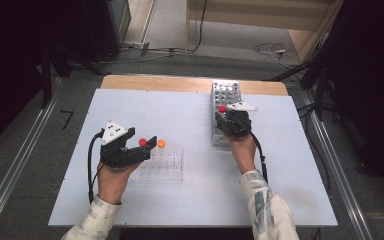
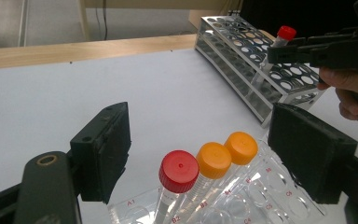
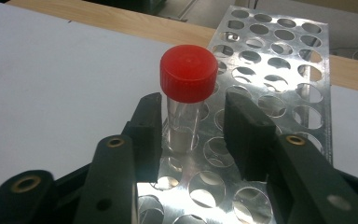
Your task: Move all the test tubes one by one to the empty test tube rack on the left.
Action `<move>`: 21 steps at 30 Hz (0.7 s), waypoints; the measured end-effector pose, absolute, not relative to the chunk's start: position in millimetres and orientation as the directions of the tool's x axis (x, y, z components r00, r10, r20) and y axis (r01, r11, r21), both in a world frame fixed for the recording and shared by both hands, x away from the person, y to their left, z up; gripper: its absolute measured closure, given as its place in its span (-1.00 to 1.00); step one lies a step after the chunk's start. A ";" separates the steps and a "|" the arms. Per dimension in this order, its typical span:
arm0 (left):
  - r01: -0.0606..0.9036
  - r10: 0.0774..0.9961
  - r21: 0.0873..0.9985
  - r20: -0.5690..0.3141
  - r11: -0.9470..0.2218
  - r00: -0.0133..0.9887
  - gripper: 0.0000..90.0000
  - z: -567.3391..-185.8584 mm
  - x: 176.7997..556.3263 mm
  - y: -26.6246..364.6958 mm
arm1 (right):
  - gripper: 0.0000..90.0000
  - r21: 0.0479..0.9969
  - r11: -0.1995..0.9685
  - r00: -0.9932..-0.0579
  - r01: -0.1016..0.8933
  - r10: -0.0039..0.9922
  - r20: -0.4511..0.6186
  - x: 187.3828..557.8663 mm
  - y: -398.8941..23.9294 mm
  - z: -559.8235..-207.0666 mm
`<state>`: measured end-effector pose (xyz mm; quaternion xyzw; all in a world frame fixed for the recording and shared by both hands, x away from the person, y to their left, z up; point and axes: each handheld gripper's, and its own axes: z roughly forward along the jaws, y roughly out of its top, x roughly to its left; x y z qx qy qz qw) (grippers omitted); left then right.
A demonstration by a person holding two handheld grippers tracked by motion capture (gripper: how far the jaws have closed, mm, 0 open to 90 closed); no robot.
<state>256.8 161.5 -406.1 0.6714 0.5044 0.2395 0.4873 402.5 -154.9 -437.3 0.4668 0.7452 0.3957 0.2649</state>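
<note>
A clear tube with a red cap (image 3: 188, 74) stands in a hole of the metal rack (image 3: 279, 60) at the table's far right. My right gripper (image 3: 191, 133) straddles it just below the cap; one pad is at the tube's wall and a gap shows at the other. From above, that tube (image 1: 222, 109) sits at the right gripper (image 1: 228, 117). My left gripper (image 2: 205, 144) is open, its jaws wide on either side of a red-capped tube (image 2: 178, 171) and two orange-capped tubes (image 2: 213, 160) in a clear plastic rack (image 2: 261, 196).
The metal rack (image 1: 224, 92) has many vacant holes and lies along the table's right half. The clear rack (image 1: 170, 167) sits front left of centre. A wooden strip (image 1: 180, 82) borders the white table's far edge. A cable trails from each gripper.
</note>
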 end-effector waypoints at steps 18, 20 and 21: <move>0.437 0.910 0.899 -0.174 -0.009 0.377 -0.54 -404.8 255.9 161.9 | 0.58 0.871 0.225 -0.428 0.437 0.904 -0.018 399.6 -154.2 -416.4; 0.436 0.910 0.900 -0.174 -0.008 0.377 -0.54 -404.8 255.7 161.9 | 0.58 0.880 0.218 -0.429 0.422 0.903 -0.019 397.2 -156.1 -408.8; 0.437 0.910 0.900 -0.172 -0.011 0.378 -0.54 -404.7 255.7 161.8 | 0.58 0.885 0.215 -0.430 0.414 0.903 -0.018 395.5 -157.3 -404.6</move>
